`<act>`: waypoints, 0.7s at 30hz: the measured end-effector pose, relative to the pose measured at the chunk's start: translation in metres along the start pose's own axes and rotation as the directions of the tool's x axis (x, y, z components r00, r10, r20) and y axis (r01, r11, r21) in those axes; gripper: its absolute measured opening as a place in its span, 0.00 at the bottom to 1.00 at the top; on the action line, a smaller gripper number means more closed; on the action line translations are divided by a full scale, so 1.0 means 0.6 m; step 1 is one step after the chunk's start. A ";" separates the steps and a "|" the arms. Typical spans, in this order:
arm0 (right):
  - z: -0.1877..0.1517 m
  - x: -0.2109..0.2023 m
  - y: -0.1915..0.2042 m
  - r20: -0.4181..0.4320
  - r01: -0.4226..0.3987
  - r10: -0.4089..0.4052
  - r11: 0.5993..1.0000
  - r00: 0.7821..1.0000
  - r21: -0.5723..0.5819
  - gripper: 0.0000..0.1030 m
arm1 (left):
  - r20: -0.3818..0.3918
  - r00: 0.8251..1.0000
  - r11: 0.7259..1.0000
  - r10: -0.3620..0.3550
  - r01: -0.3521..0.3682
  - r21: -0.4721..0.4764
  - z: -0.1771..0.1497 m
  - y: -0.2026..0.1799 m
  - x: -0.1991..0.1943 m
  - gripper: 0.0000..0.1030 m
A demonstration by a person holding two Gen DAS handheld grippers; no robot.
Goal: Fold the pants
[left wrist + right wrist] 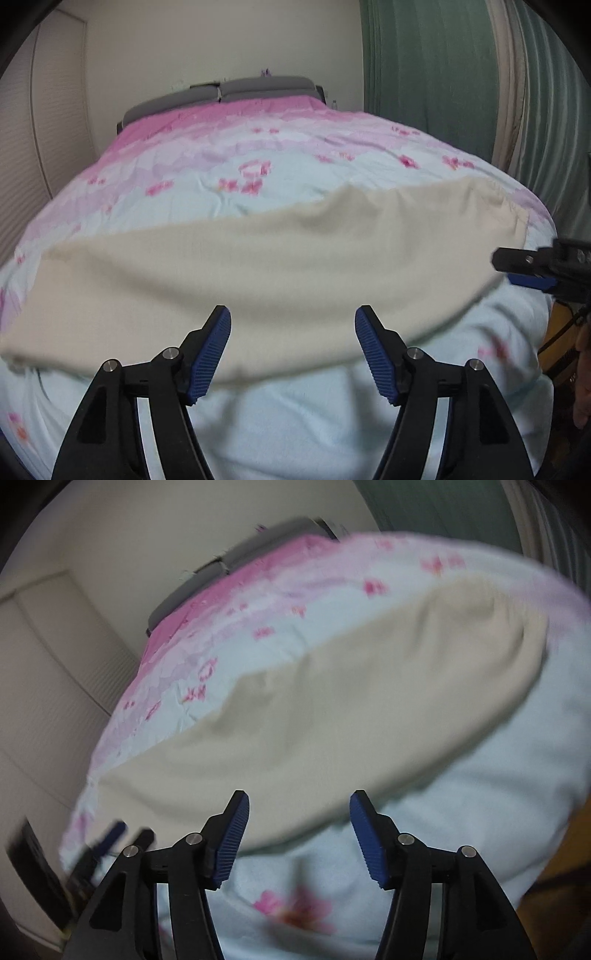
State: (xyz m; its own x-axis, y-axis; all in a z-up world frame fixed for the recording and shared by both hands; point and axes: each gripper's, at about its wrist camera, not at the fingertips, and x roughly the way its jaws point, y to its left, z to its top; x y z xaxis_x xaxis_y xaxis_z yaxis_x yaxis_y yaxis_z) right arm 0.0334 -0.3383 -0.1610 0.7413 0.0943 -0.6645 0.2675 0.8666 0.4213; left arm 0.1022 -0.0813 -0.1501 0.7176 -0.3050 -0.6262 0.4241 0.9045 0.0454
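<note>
Nearest the lens, at the bottom of the left wrist view, the left gripper (293, 314) stands with its blue ribbed pads spread wide and nothing between them; the tips sit just over the near edge of the cream pants (258, 266). The pants lie as one long band across the middle of the frame, from lower left up to upper right, flat on the floral bedspread (207, 184). Motion blur softens their outline, so seams, waistband and leg ends cannot be made out; the left end runs to the frame's left edge.

In the right wrist view the right gripper (296, 797) is likewise wide open and empty, its tips at the lower edge of the pants (332, 701), which slant from lower left to upper right. This view is heavily smeared. The left gripper shows there only as a dark blurred shape at lower left (110, 838). In the left view the right gripper enters from the right edge (517, 269), close to the right end of the pants, largely cut off.

Bare bedspread lies beyond the pants toward the grey headboard (258, 86) at top centre and below them near both claws. A green curtain (424, 74) fills the upper right.
</note>
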 end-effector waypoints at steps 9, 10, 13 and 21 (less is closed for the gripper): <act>0.181 0.018 0.060 0.009 -0.038 0.045 0.916 0.999 -0.399 0.59 | 0.077 0.996 0.997 0.051 -0.046 -0.065 0.095 0.004 0.019 0.80; 0.208 0.033 0.069 -0.009 -0.050 0.051 0.903 0.999 -0.427 0.59 | 0.081 0.995 0.996 0.056 -0.051 -0.069 0.105 0.005 0.026 0.80; 0.261 0.073 0.092 -0.066 -0.092 0.069 0.873 0.995 -0.478 0.59 | 0.085 0.994 0.995 0.071 -0.064 -0.080 0.130 0.008 0.052 0.81; 0.340 0.278 0.149 -0.420 -0.286 0.032 0.780 0.907 -0.557 0.58 | 0.103 0.992 0.994 0.077 -0.068 -0.085 0.165 0.029 0.129 0.81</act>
State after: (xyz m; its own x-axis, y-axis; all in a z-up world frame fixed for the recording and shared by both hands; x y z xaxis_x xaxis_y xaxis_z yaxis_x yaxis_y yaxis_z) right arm 0.3065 -0.3453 -0.1083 0.4224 0.3190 -0.8484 -0.3462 0.9218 0.1743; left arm 0.2198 -0.1186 -0.1204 0.8008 -0.2637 -0.5378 0.3259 0.9451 0.0218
